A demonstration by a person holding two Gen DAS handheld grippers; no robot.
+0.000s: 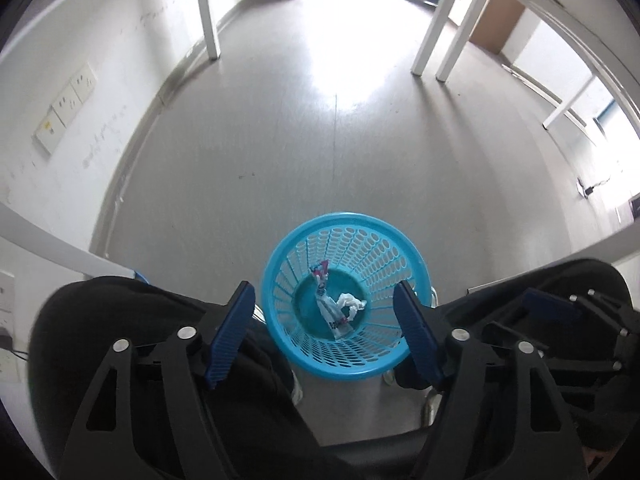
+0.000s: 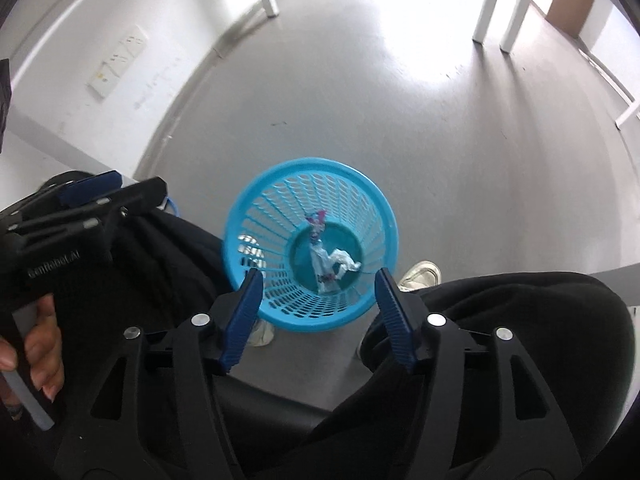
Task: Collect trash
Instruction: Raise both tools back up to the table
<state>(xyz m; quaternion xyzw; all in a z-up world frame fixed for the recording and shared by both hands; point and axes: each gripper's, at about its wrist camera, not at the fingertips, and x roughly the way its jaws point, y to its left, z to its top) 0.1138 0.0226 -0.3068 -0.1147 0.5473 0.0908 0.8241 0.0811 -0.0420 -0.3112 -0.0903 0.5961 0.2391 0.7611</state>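
Both your grippers hang above the blue basket (image 1: 347, 296), pointing steeply down at it. Left gripper (image 1: 324, 320): jaws apart, nothing between them, only the basket far below in the gap. Right gripper (image 2: 318, 306): jaws apart too, also empty.

The basket stands on the grey floor (image 1: 320, 152), between your knees in black trousers (image 2: 500, 320). Your light shoes (image 2: 420, 274) sit just beside its base.

Trash is at the bottom of the basket: a crumpled white tissue (image 1: 352, 302) and a long printed wrapper (image 1: 326, 300) with pink at its far end. They touch each other. The wrapper leans up toward the far wall of the basket.

From the right wrist view, your left hand (image 2: 40, 344) shows at the left edge, wrapped around the handle of the other gripper.

White table legs (image 1: 434, 28) stand well apart from the basket, farther along the floor. Wall sockets (image 1: 66, 108) are on the white wall at left.
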